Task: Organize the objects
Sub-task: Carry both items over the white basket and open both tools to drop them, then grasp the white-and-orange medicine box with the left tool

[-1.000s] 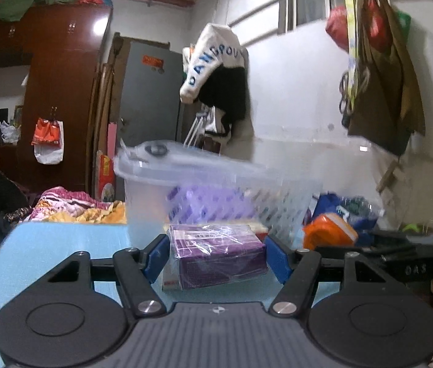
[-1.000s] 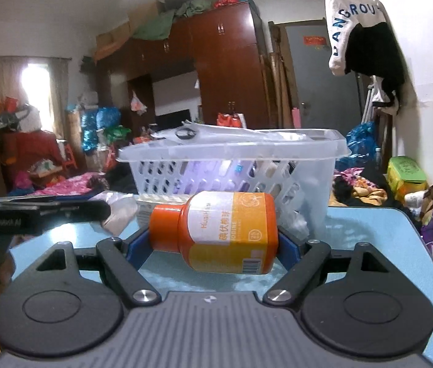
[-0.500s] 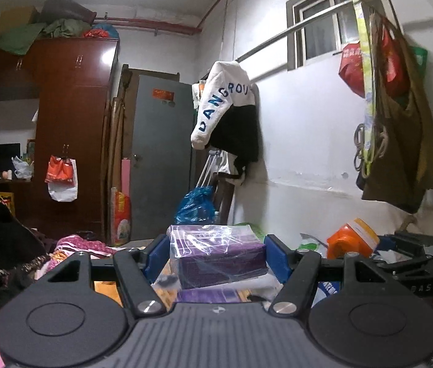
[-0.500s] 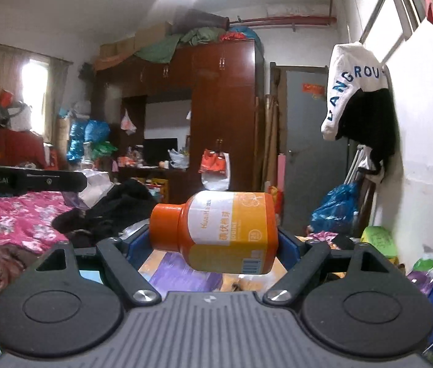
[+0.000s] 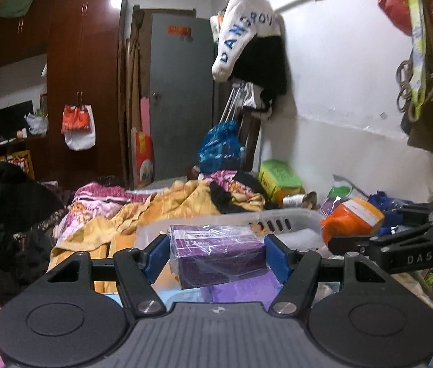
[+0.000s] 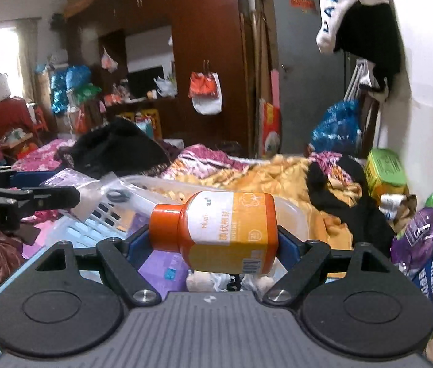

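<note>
Above one basket (image 5: 290, 219), two hand-held grippers grip one purple box (image 5: 216, 254), one orange bottle (image 6: 225, 233).

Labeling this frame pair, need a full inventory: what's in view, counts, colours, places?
purple box: 1, purple, plastic-wrapped, held above the basket
orange bottle: 1, orange with white label, on its side, held above the basket
basket: 1, white slotted plastic, below both grippers, holds purple packs
blanket: 1, yellow and pink floral, behind the basket
wardrobe: 1, dark red-brown, back left
door: 1, grey, back centre
hoodie: 1, white and black, hung on the wall
blue bag: 1, shiny blue, by the door
green box: 1, green and yellow, by the right wall
left gripper: 1, black with blue pads
right gripper: 1, black with blue pads
</note>
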Demonstrator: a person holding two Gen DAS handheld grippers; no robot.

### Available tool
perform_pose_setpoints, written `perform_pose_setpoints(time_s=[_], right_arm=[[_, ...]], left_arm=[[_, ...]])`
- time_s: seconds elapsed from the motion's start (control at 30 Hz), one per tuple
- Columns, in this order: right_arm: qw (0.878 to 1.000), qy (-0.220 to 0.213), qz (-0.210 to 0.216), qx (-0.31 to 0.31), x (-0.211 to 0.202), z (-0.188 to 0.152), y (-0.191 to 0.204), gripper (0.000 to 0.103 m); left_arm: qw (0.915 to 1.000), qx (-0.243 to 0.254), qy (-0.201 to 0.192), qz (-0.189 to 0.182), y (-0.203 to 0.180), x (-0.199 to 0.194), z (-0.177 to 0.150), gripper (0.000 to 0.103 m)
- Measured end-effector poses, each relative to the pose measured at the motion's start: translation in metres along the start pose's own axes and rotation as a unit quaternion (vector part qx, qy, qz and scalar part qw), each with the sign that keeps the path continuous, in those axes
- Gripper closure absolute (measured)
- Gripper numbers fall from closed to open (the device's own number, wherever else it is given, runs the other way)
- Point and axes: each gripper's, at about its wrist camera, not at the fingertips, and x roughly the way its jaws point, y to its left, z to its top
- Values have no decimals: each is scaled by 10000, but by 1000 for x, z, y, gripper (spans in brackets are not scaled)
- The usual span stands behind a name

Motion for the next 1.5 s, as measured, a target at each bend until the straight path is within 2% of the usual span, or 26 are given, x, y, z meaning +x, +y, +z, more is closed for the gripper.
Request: perform_pose_setpoints(time_s=[0.37,0.5,0.57,0.67,0.77,0.87,0.97,1.03,1.1,1.17,1.23,1.33,1.5], right_arm=[[9996,280,-4,11,13,-2,-1,19],[9993,363,30,-4,16,-1,2,18],[9991,401,-114,-81,18,0,2,18],[9994,141,-258,-155,7,-1,6,4],[9995,-224,-99,-185,-15,-8,5,0],[9977,-646,-96,-170,-44,-28,7,0],[9947,-902,429,-233,-70,-64,8,0],[9932,-940,637,-272,-78,-88,10,0],[9941,-804,673,-258,-72,-106,12,0],[9954,-565,713,-314,-56,-115,18,4],[9959,-320,772,-347,-37,-116,23,13],[9954,-141,873,-370,-20,-116,31,20],[9937,85,1040,-396,1,-113,38,34]], left_arm=[[9996,-44,235,142,5,17,-8,33],[9995,-72,235,206,5,19,-8,33],[9998,15,129,156,5,19,-10,32],[9998,122,-96,96,4,17,-12,17],[9995,19,-268,-153,10,5,-20,17],[9987,94,-490,-135,11,-17,-37,17],[9970,250,-663,-322,12,-47,-68,17],[9963,310,-692,-412,14,-59,-91,17],[9965,327,-608,-470,18,-60,-111,17],[9970,343,-494,-483,22,-54,-125,17],[9977,272,-438,-449,29,-45,-134,17],[9977,165,-225,-610,34,-29,-135,17],[9964,409,65,-736,30,-14,-140,26]])
